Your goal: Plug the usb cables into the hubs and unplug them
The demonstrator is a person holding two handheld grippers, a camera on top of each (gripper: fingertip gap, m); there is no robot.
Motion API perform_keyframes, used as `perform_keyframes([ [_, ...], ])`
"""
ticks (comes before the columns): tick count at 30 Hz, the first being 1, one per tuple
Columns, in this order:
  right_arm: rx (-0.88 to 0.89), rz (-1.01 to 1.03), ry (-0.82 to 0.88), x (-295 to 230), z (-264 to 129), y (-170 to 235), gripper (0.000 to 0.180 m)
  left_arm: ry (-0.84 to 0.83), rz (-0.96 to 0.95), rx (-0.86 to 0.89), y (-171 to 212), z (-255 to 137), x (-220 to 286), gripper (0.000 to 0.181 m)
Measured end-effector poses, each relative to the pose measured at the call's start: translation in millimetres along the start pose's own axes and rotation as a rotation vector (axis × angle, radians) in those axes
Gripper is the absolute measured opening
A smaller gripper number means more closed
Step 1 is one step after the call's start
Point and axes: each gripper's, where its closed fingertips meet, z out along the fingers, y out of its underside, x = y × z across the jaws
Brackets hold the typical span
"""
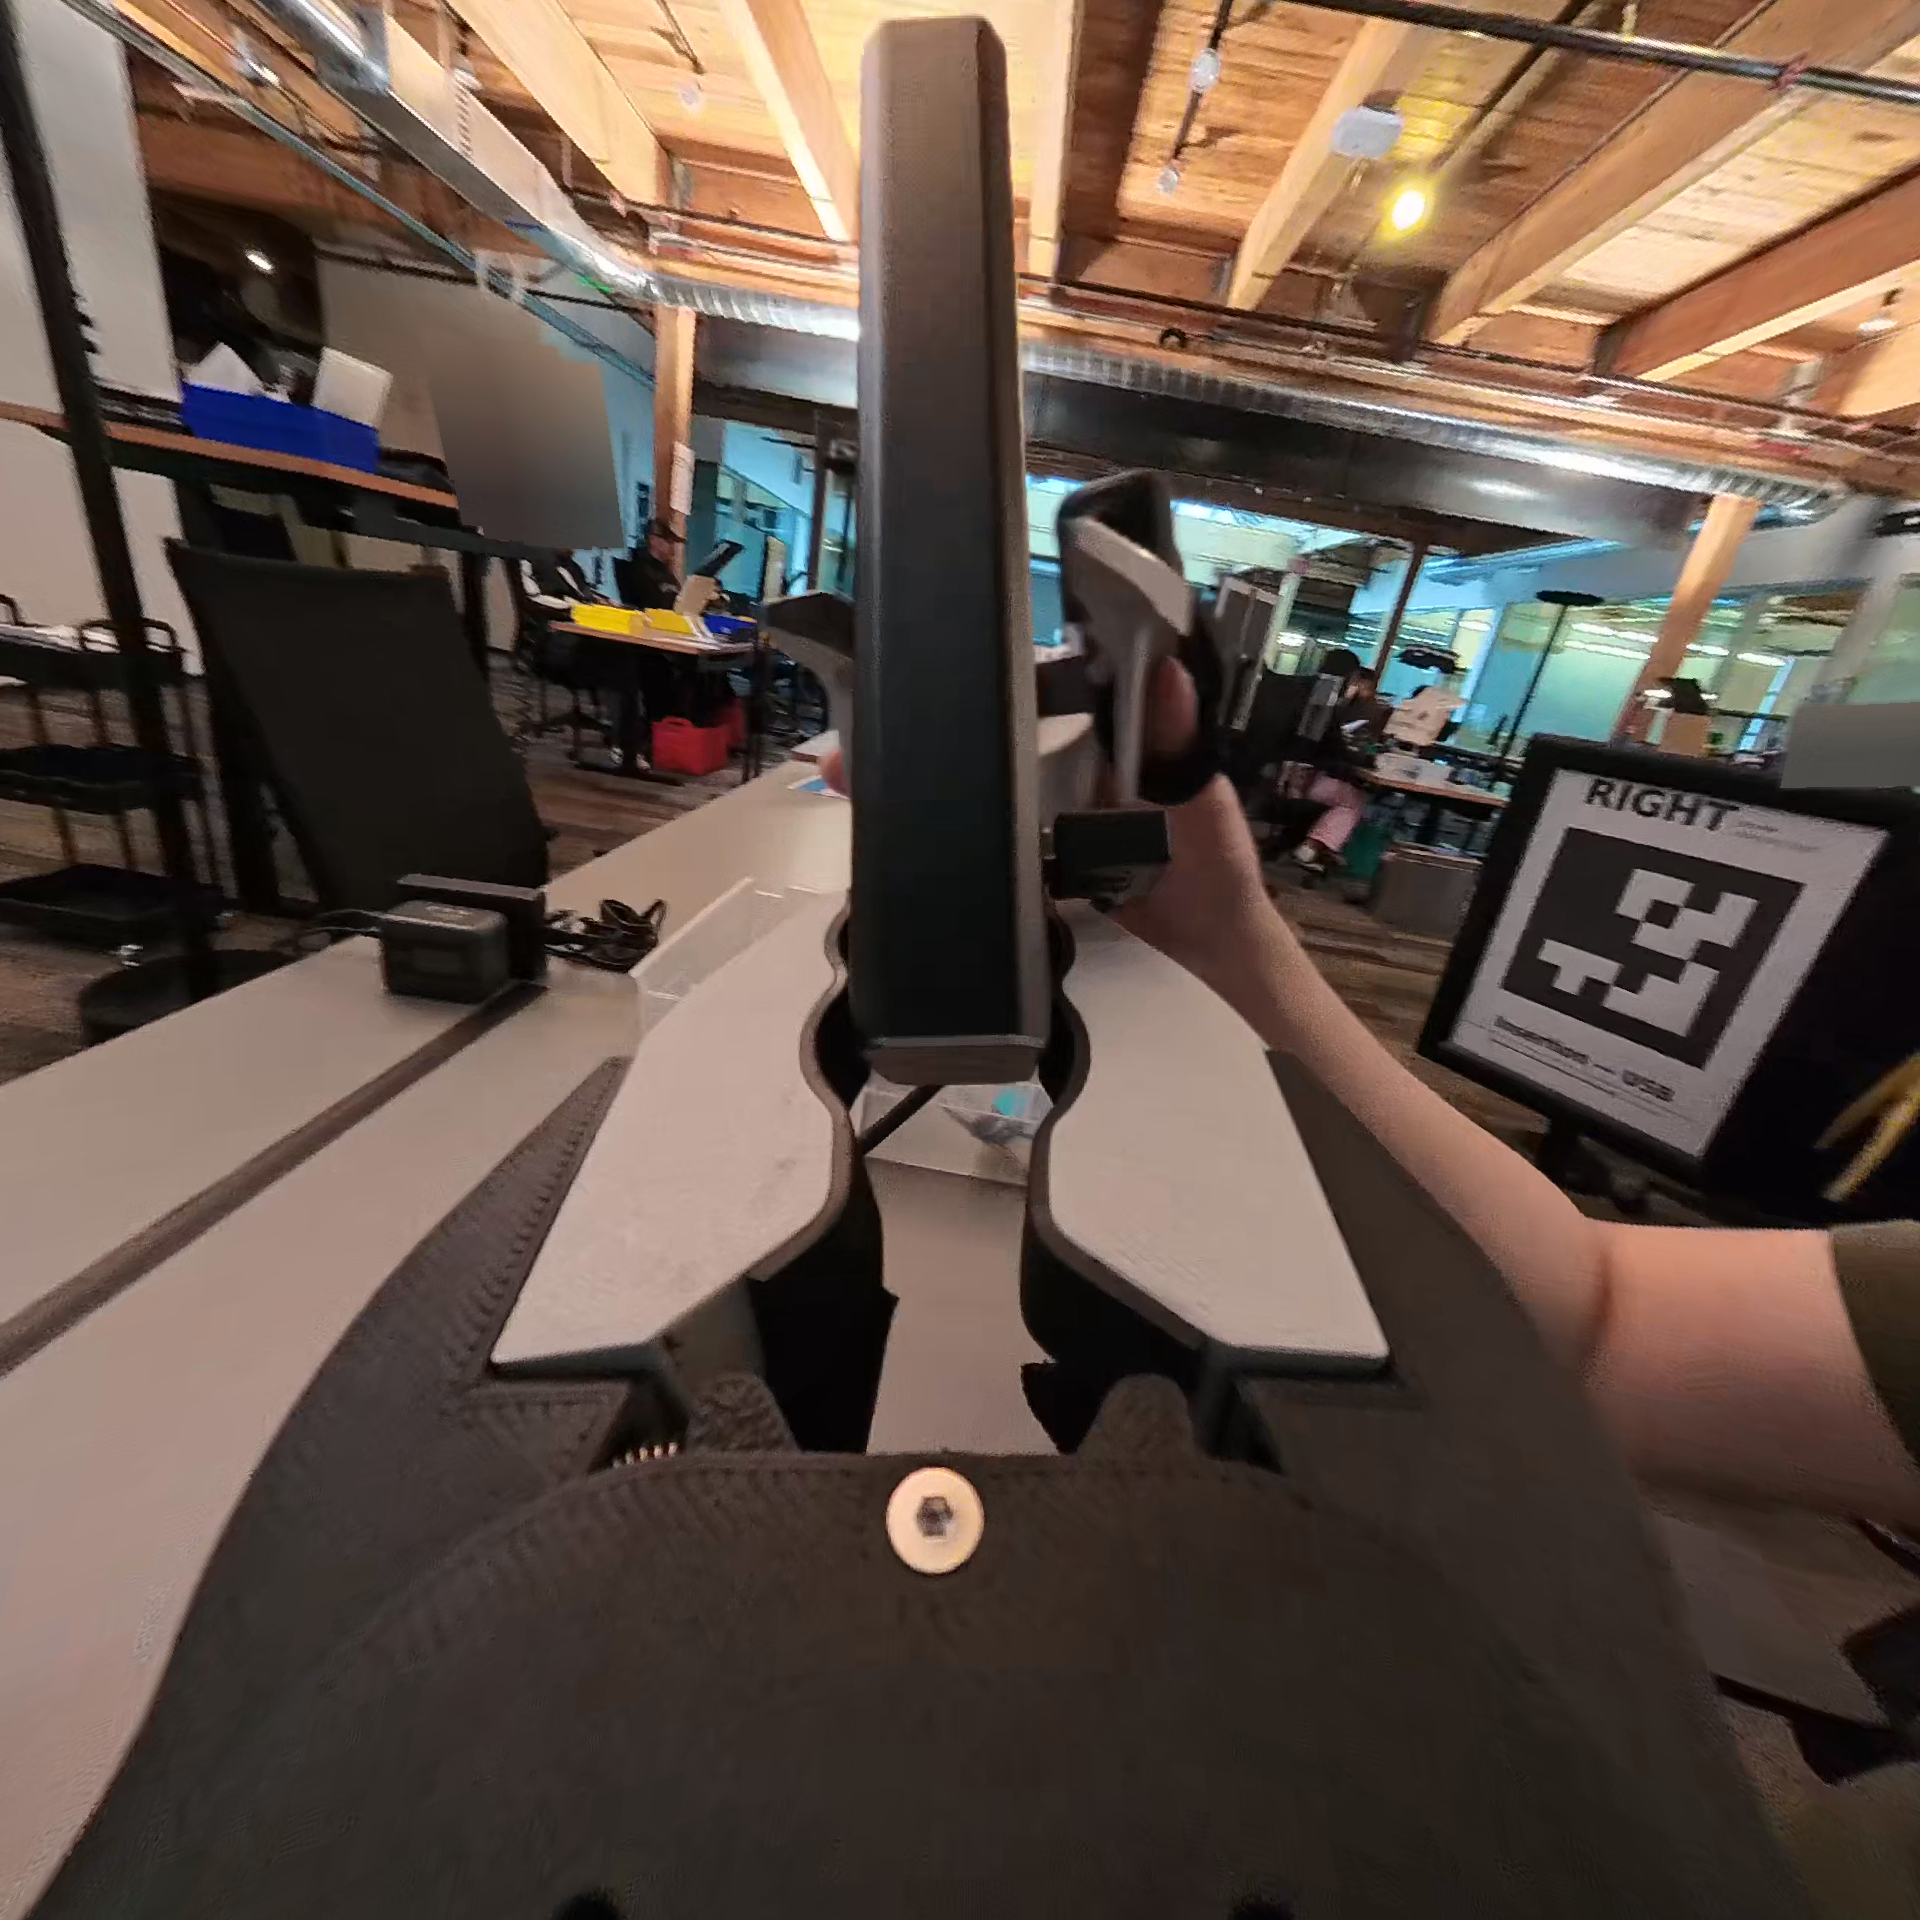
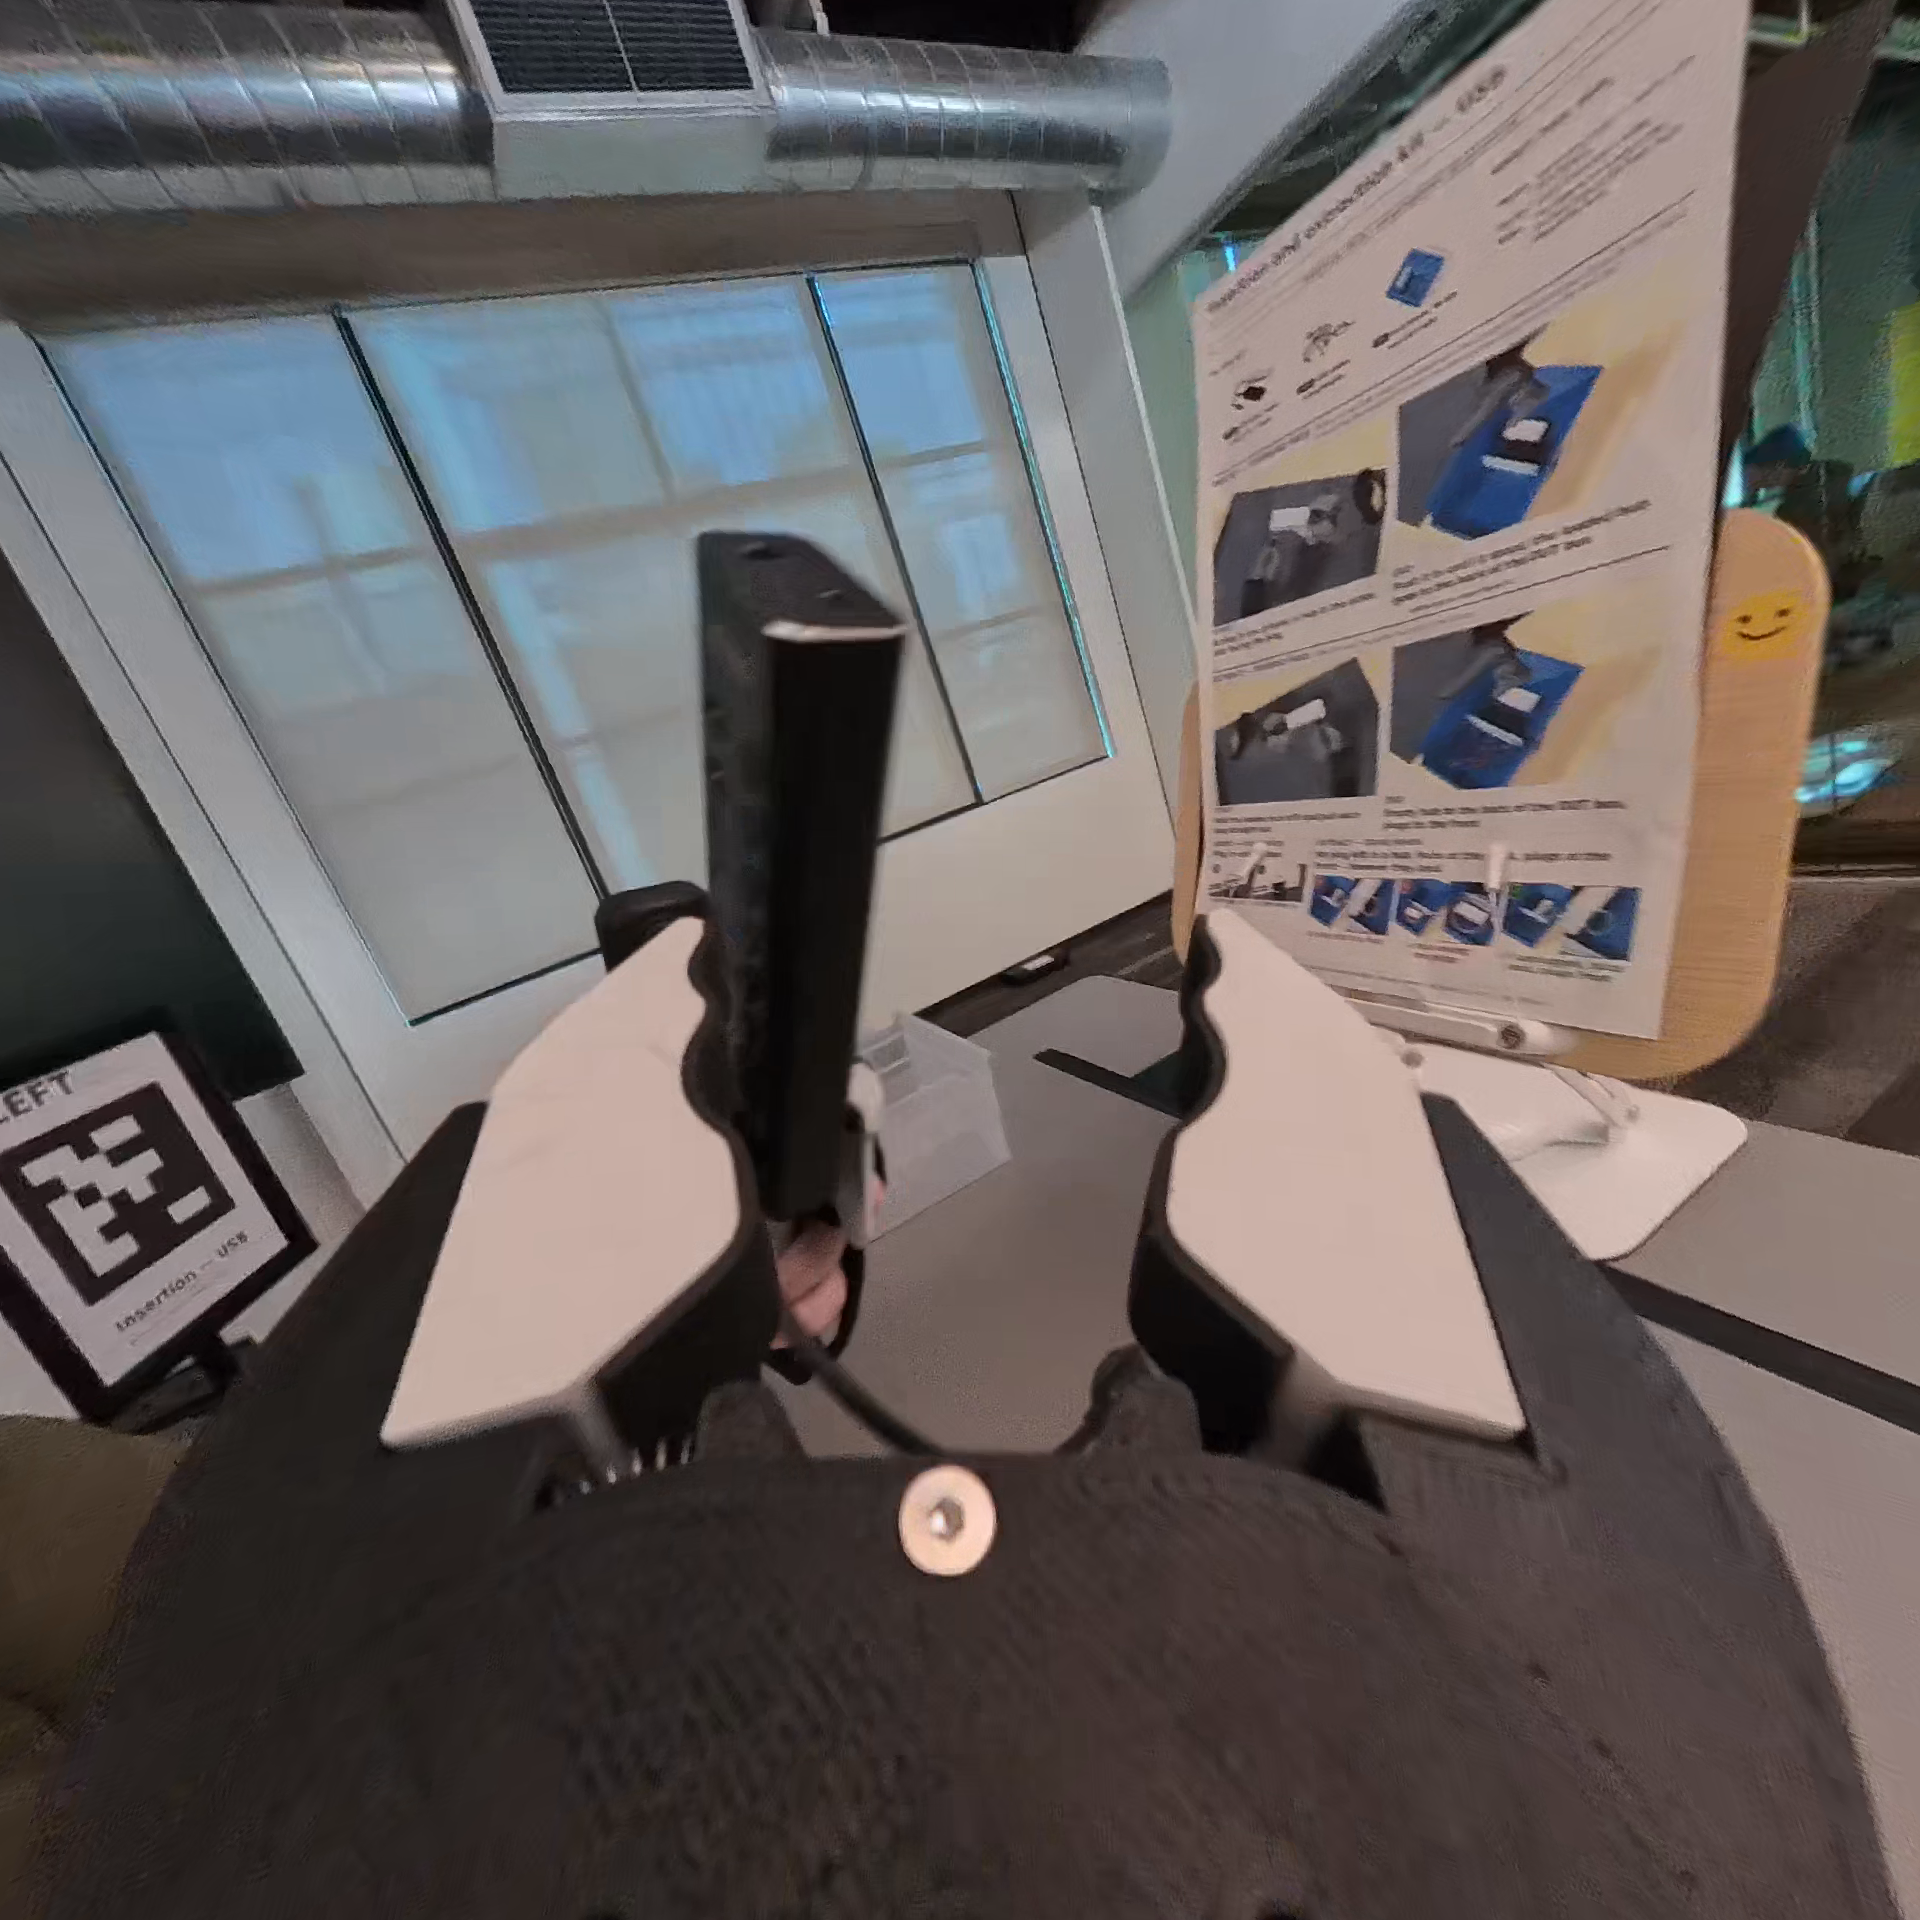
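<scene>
Slim matte-black hub [image 1: 940, 582] upright, clamped in left gripper [image 1: 948, 1029]; right gripper [image 2: 951, 1029] agape.

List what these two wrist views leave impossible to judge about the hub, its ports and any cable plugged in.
- Ports: the left wrist view shows only a narrow edge of the USB hub; the right wrist view is motion-blurred.
- Hub's lower end: hidden behind the left gripper fingers.
- Black cable: its far end runs behind the right gripper body.
- Plugs to insert: none can be made out in either view.
- Clear plastic box: contents too blurred.
</scene>
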Motion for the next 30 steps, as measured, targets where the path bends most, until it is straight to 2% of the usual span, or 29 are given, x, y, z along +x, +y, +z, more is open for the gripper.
perform_keyframes([
  [2,0.018,-0.051,0.139,27,-17,-16,0.094,0.04,-0.044,-0.005,3,2,2,0.028],
  [5,0.044,-0.496,0.282,7,-50,-57,0.09,0.061,-0.059,-0.034,8,-1,-2,0.028],
  [6,-0.062,-0.689,0.259,-14,-47,-55,0.089,0.047,-0.044,-0.045,10,-2,-6,0.028],
  [9,-0.561,-1.261,0.189,-53,-21,-27,0.091,0.056,-0.084,-0.053,15,-1,-10,0.028],
  [11,-0.839,-1.629,0.141,-62,-8,-9,0.091,0.061,-0.113,-0.076,21,1,-12,0.028],
  [13,-1.034,-1.897,0.091,-55,0,1,0.09,0.059,-0.112,-0.125,29,4,-11,0.028],
  [15,-1.223,-1.991,0.054,-36,0,9,0.092,0.069,-0.118,-0.164,34,7,-6,0.028],
  [18,-1.44,-2.027,-0.028,-10,-8,35,0.092,0.089,-0.129,-0.202,40,12,2,0.028],
  [21,-1.557,-2.159,-0.008,10,-16,63,0.087,0.101,-0.13,-0.237,46,16,9,0.028],
  [22,-1.558,-2.238,0.03,16,-15,65,0.075,0.103,-0.137,-0.243,46,16,11,0.028],
  [23,-1.523,-2.307,0.083,19,-12,64,0.069,0.096,-0.144,-0.25,48,17,10,0.028],
  [26,-1.481,-2.173,0.23,23,-16,65,0.063,0.114,-0.184,-0.254,48,16,10,0.028],
  [28,-1.381,-2.107,0.276,20,-15,63,0.062,0.12,-0.161,-0.245,41,13,10,0.029],
  [30,-1.265,-1.973,0.371,18,-14,59,0.062,0.095,-0.113,-0.162,21,6,8,0.03],
])
